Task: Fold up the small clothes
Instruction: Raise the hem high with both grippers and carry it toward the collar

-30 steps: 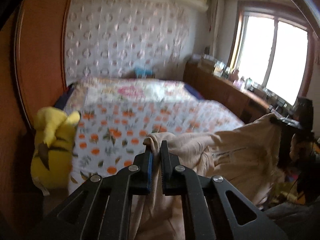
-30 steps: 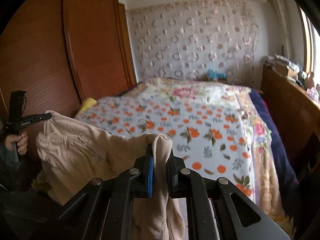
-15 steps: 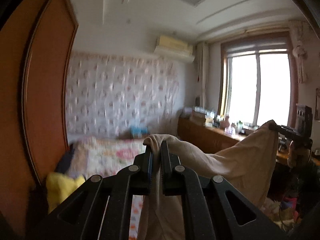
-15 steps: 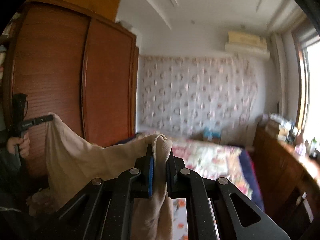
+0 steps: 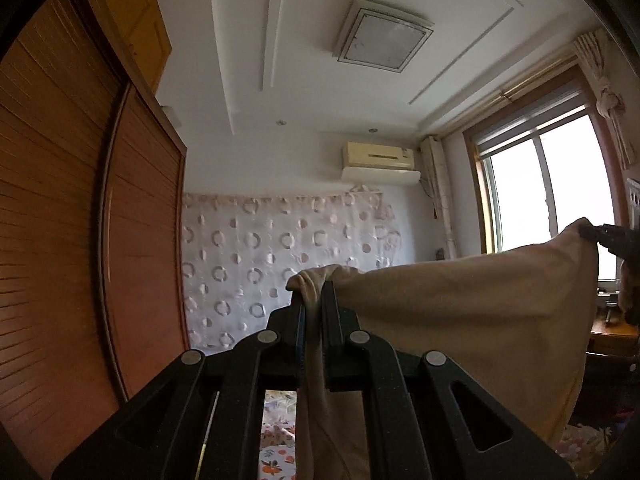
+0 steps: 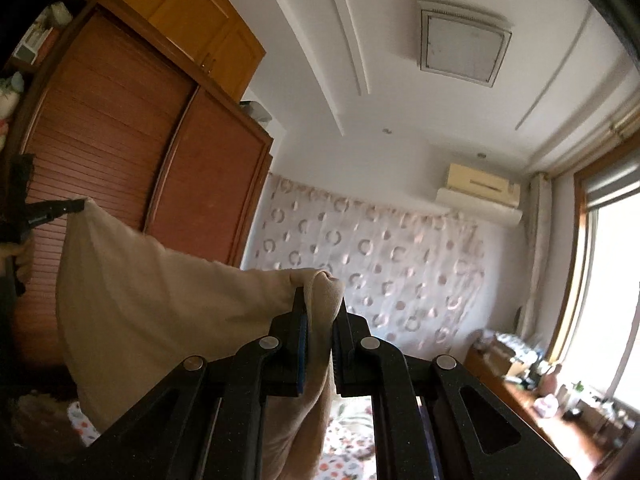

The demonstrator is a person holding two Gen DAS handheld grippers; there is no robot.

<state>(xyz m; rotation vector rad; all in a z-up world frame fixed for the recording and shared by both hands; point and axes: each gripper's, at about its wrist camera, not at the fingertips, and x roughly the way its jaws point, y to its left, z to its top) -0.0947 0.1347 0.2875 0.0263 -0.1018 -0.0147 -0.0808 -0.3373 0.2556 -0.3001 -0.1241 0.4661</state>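
Two black two-finger grippers, left gripper [image 5: 313, 300] and right gripper [image 6: 320, 312], jaws clamped on opposite corners of beige cloth garment [image 5: 472, 312], stretched taut in mid-air between them. Above floral bedspread [image 6: 348, 452]. Brown slatted wooden wardrobe [image 6: 120, 152] behind; square ceiling lamp [image 5: 380, 40], bright window [image 5: 548, 196] alongside.
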